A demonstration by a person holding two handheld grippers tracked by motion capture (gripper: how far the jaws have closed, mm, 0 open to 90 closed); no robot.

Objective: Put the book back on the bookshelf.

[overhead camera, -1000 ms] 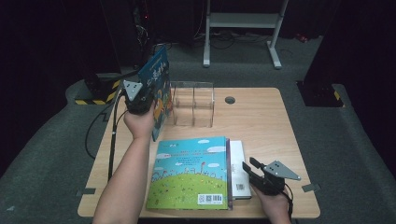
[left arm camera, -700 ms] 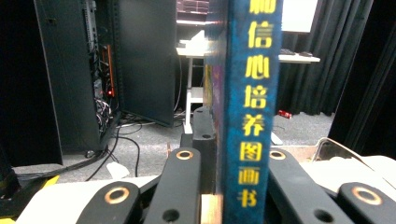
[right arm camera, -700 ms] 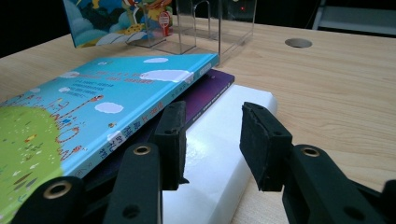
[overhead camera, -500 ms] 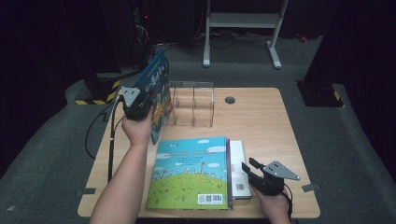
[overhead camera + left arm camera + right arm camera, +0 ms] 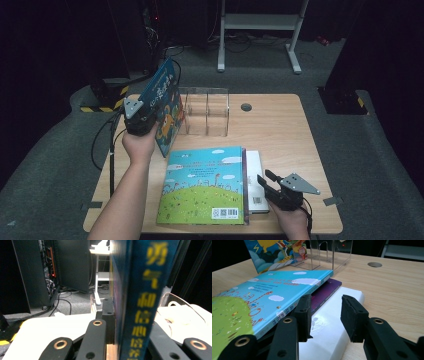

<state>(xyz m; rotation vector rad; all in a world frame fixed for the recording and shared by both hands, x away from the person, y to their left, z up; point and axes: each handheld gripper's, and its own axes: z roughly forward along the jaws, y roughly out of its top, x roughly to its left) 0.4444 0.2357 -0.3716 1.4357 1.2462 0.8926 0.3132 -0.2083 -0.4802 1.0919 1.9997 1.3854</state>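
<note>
My left gripper (image 5: 138,118) is shut on a dark blue picture book (image 5: 163,102), which it holds upright and tilted just left of a clear acrylic book rack (image 5: 207,112). In the left gripper view the book's spine (image 5: 147,302) with yellow characters stands clamped between the jaws of my left gripper (image 5: 119,322). A flat stack lies at the table's front: a light blue and green book (image 5: 207,185) on top, a purple book (image 5: 325,293) under it, and a white book (image 5: 255,177) at the bottom. My right gripper (image 5: 268,183) is open, its jaws over the white book (image 5: 329,327).
The wooden table (image 5: 280,125) has a round cable hole (image 5: 246,106) behind the rack. Bare wood lies to the right of the stack. Black equipment and cables stand beyond the table's far left, and a white stand (image 5: 260,22) is farther back.
The left gripper has carried the upright blue book a little down and toward the near left, away from the rack. The right gripper has stayed still.
</note>
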